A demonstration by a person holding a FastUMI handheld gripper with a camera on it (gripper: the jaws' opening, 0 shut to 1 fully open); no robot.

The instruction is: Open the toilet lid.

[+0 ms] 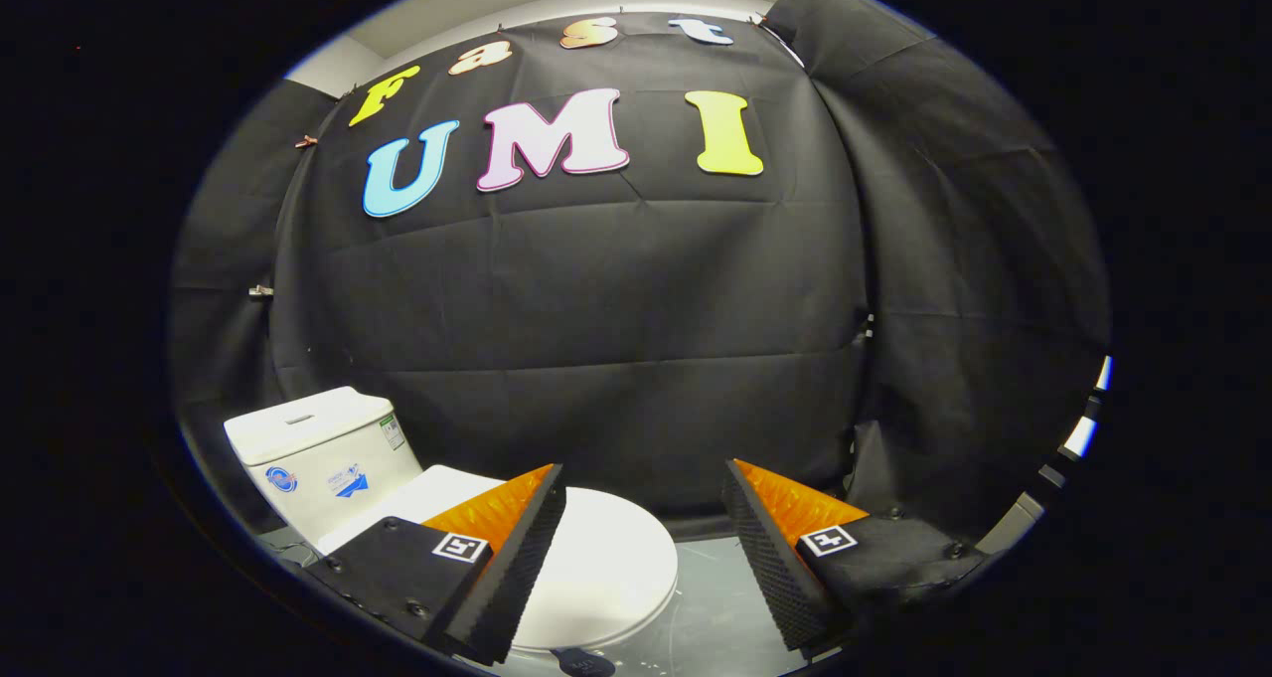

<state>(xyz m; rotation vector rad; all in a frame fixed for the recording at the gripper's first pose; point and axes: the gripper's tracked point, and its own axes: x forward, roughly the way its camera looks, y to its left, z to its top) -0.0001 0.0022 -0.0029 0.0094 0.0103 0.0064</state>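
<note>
Toilet lid under open claw

open gripper has free room above the closed toilet lid; cistern stands behind.

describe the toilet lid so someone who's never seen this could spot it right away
Find the white toilet tank against the black cloth wall. Stretching forward from it lies the toilet lid, closed flat, partly behind the open gripper. Unlike the boxy tank, it is a smooth oval.

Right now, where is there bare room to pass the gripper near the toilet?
Bare floor lies between the closed toilet lid and the booth wall. It is crowded by the tank. The open gripper holds nothing.
</note>
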